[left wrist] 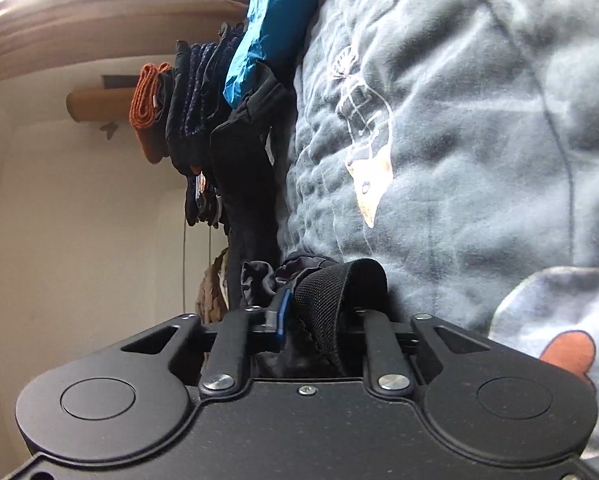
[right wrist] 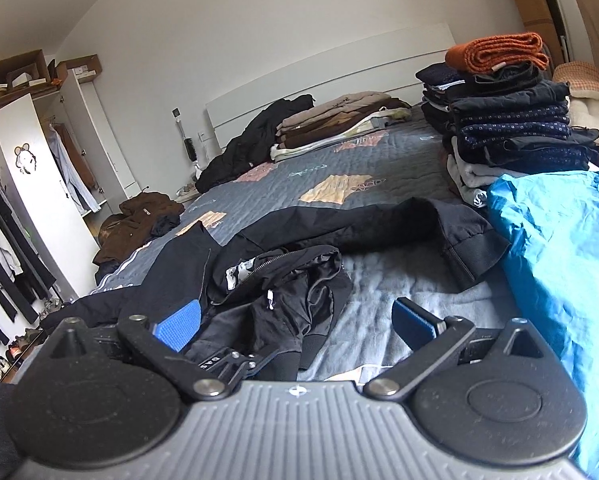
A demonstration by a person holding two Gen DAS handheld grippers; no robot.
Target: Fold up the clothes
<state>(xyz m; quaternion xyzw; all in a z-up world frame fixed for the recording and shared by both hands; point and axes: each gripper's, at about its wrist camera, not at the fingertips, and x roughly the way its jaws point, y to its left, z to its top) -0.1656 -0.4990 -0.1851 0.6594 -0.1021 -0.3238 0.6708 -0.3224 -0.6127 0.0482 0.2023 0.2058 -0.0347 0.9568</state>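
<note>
Across the quilted bed (right wrist: 339, 168), folded stacks line the far side while the black jacket (right wrist: 283, 280) lies crumpled nearby: the left tool (left wrist: 299, 316) is clamped on its dark cuff, the right tool (right wrist: 295, 320) stands apart above it, so spreading it flat likely comes next.

- White walls (right wrist: 259, 12) and a white headboard (right wrist: 339, 76) behind the bed.
- A white wardrobe (right wrist: 23, 168) stands left, cardboard boxes (right wrist: 23, 70) on top.
- Daylight fills the room.
</note>
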